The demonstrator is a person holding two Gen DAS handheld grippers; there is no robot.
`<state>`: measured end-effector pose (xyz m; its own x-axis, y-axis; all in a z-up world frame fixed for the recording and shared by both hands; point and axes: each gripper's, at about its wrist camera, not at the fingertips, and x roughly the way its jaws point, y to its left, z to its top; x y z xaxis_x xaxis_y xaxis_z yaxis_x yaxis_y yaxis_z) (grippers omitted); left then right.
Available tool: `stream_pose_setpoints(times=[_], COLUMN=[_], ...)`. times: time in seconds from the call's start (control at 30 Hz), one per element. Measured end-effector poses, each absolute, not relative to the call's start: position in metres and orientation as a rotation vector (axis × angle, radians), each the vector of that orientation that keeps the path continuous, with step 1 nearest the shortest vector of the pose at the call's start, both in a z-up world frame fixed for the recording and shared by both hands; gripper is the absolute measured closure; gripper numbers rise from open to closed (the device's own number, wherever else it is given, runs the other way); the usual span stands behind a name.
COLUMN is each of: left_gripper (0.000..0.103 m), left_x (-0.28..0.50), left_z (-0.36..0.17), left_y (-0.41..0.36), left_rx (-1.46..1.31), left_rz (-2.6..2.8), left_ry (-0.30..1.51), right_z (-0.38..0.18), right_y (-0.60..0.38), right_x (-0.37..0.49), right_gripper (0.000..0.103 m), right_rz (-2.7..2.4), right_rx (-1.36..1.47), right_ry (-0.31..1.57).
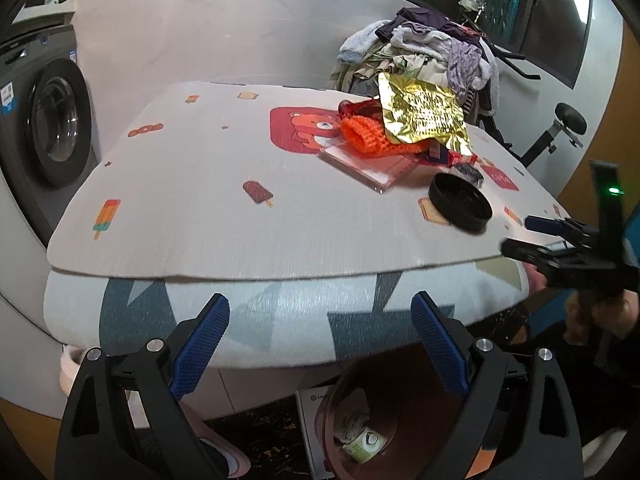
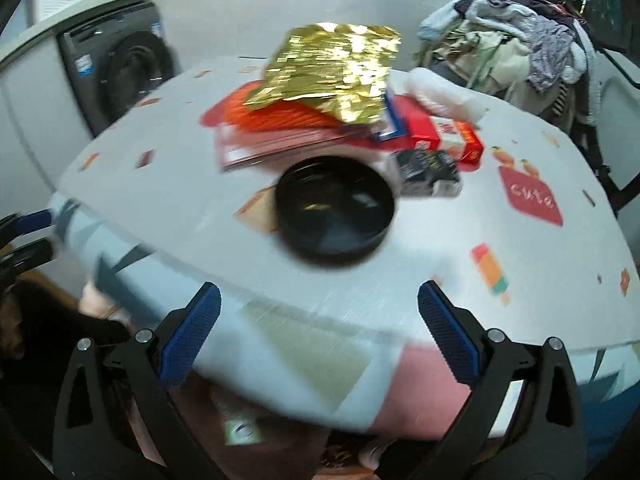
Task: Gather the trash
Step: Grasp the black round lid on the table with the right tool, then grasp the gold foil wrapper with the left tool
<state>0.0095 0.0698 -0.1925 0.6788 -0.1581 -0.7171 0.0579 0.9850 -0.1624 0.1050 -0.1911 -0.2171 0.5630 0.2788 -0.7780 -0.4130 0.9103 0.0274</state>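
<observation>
Seemingly, from the left wrist, the left gripper (image 1: 320, 344) gapes empty below the table's (image 1: 192, 216) near edge, with the black lid (image 1: 460, 202) far right. From the right wrist, the right gripper (image 2: 318, 336) (spread, empty) faces the lid straight ahead, nearer.

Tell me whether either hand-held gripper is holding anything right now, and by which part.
Nothing is held. The left hand-held gripper and the right hand-held gripper are both open and empty, short of the black lid.
</observation>
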Motion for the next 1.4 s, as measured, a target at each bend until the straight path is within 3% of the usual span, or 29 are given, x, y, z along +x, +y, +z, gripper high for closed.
stream_pose_setpoints(times=[0.57,0.97,1.1,1.4], left_gripper=[0.013,0.013,0.013,0.014], left_x=[0.033,0.041,0.050,0.116], left_z=[-0.199,-0.201,-0.193,-0.158], left_y=[0.083,0.080,0.077,0.053], left_rx=[-0.165,-0.173,-0.185,-0.289], left_rz=[-0.095,-0.104,-0.123,-0.287], left_ry=[0.846,0.862,0.860,0.803], right_z=[-0.249,-0.253,-0.247,-0.216], right_y=[-0.156,-0.160,-0.166,-0.197], right_x=[0.194,0.188,0.189,0.162], right_gripper=[0.005,0.005,0.011,0.011], right_rz=[0.377,0.391,0.416,0.414], right_rx=[-0.160,-0.152,-0.128,-0.024], right_ry=[0.948,0.917,0.916,0.828])
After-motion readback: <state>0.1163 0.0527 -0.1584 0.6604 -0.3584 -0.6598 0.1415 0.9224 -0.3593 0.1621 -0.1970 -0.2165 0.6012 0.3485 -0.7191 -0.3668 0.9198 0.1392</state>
